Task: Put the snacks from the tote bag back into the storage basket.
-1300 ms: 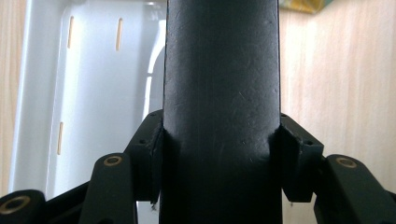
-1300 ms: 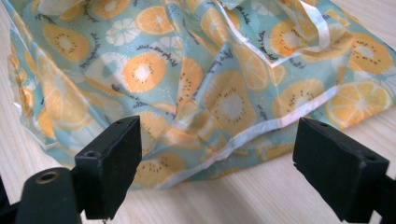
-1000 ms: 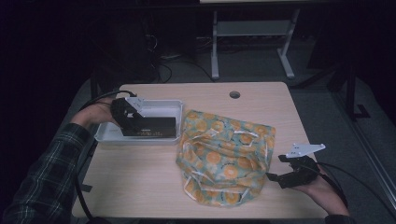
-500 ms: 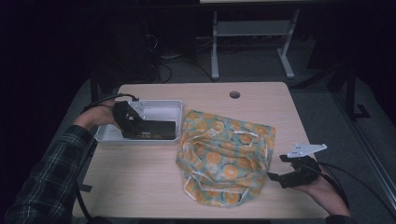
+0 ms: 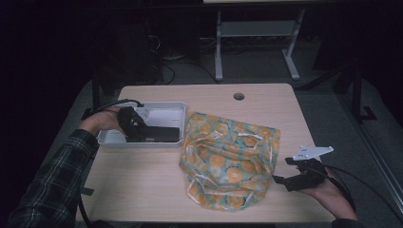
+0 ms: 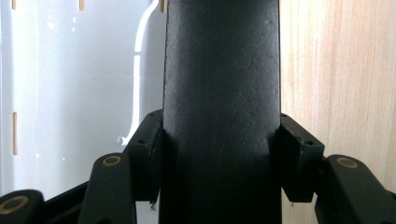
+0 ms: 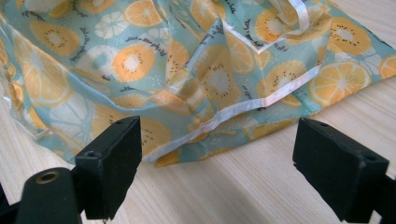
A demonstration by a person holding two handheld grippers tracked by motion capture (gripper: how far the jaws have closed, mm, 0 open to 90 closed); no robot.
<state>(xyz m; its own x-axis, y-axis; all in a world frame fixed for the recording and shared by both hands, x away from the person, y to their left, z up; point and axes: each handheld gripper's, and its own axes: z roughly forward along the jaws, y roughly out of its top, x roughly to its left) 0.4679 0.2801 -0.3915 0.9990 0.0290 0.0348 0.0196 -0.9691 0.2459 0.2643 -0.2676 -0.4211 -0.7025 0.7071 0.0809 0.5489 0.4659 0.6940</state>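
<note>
Black object's (image 6: 222,112) far end is cut off at the top of the left gripper view; what it is stays unclear. It's a long, flat, scuffed bar lying in the white tray (image 5: 157,114). Left gripper (image 5: 135,127) is clamped on it, pads pressing both sides. Right gripper (image 7: 217,172) is spread wide, holding nothing, just before the fruit-print bag's (image 5: 228,159) hem, print legible there.

small dark cursive lettering runs between the orange and kiwi slices printed on the teal fruit-patterned cloth bag (image 7: 196,70), but it is too small and blurred to read. no other text, label, brand or number is legible.
</note>
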